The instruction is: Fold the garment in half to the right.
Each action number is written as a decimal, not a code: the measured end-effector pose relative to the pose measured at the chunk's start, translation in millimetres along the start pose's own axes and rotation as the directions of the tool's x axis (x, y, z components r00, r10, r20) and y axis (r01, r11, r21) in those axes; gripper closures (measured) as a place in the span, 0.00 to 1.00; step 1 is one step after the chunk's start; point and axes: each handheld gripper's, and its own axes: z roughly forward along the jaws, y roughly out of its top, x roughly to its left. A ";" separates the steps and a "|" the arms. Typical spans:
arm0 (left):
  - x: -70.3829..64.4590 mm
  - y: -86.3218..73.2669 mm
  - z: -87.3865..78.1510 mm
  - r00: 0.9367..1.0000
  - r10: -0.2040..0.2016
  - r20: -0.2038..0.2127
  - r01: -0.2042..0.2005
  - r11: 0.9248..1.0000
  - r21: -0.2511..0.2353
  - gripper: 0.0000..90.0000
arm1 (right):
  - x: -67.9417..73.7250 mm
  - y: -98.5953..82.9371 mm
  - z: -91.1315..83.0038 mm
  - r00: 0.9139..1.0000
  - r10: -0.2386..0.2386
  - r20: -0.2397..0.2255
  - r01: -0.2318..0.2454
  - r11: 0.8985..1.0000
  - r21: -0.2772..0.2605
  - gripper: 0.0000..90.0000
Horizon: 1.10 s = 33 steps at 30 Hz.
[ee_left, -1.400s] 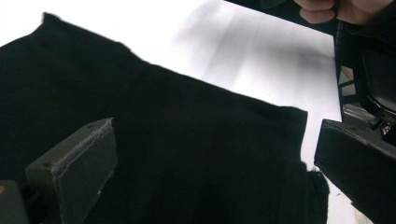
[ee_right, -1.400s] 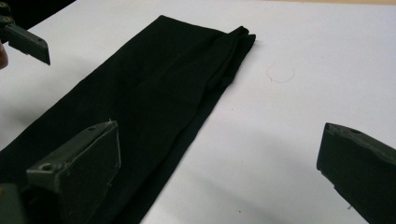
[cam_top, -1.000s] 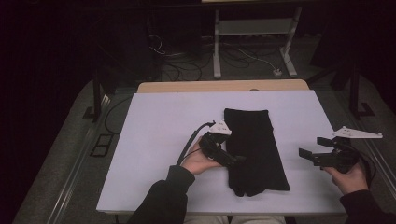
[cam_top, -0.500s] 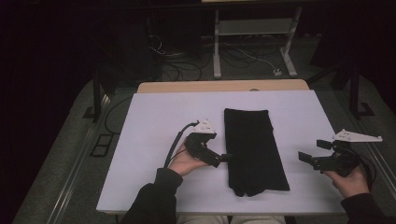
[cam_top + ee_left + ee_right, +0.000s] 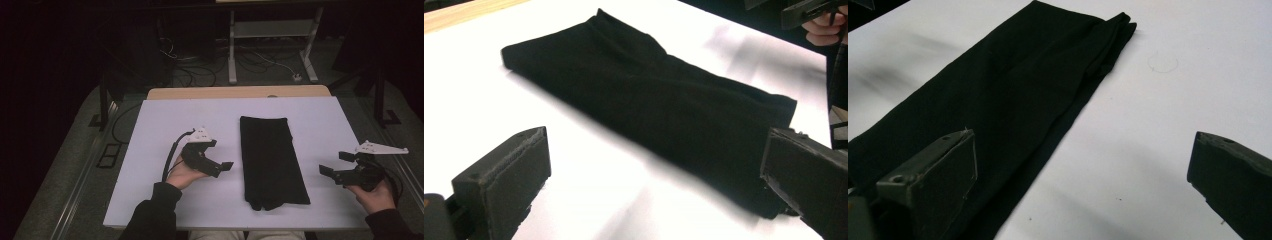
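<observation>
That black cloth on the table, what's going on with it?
A person sits at a white table with a hand-held gripper in each hand. The folded black cloth lies flat between them. The left gripper and the right gripper are both open, one on each side of the cloth, neither touching it.

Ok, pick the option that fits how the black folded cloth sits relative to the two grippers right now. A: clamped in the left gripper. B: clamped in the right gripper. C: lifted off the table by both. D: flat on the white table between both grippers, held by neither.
D: the black folded cloth lies flat on the white table, with the left gripper and right gripper open on either side, touching nothing.
</observation>
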 end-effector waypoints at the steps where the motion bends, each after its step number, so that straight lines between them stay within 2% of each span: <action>1: 1.0 -1.1 -1.8 1.000 -0.002 -0.004 0.002 1.000 -0.001 0.00 | 0.1 -0.1 0.0 1.000 -0.001 0.001 0.001 1.000 0.000 0.00; 21: 13.0 -24.4 -37.4 0.997 -0.028 -0.066 0.027 1.000 -0.016 0.00 | 1.8 -1.0 2.4 1.000 -0.011 -0.001 0.011 1.000 0.016 0.00; 33: 20.7 -45.3 -63.6 0.991 -0.067 -0.117 0.063 0.997 -0.037 0.00 | 1.6 -1.1 2.6 1.000 -0.010 0.001 0.010 1.000 0.016 0.00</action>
